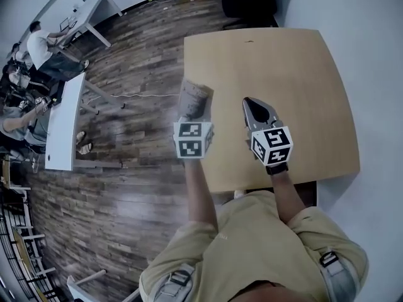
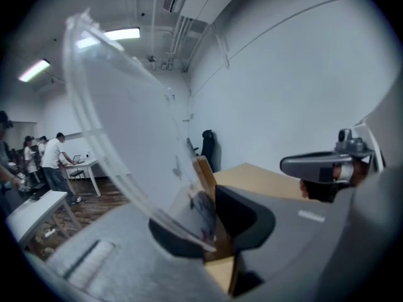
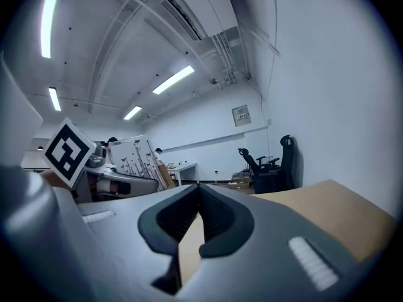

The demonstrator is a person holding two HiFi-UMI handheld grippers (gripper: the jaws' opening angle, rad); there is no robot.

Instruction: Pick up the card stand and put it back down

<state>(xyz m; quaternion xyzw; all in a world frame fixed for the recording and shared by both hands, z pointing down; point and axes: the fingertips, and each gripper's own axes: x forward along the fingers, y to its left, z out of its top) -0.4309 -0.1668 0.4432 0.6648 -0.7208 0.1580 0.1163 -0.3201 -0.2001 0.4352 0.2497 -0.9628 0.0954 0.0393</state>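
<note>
Floor: a dark wood-plank floor (image 1: 126, 112) is stretching out below and to the left of both tools.
Table: a light tan wooden table with rounded corners (image 1: 302, 80) is lying under and ahead of the two tools, and its top is bare.
Desk: a long white desk (image 1: 63, 128) is standing well off to the left of the left tool, with people sitting and standing beyond it.
Card stand: a clear, curved plastic card stand (image 2: 126, 124) is being held up off the table. Its lower edge is sitting between the left tool's jaws, and its sheet is rising up and to the left of them. From the head view, the stand (image 1: 194, 99) is hanging over the table's left edge, straight ahead of the left tool.
Left gripper: the grey left gripper (image 2: 211, 230) is pinching the card stand's lower edge between its dark pads.
Right gripper: the grey right gripper (image 3: 198, 190) is holding its jaws pressed together at the tips with nothing between them. It is hovering over the table, just to the right of the left tool and apart from the stand.
Marker cubes: a white cube with black square markers (image 1: 192, 138) is riding behind the left jaws, and another (image 1: 272, 146) is riding behind the right.
</note>
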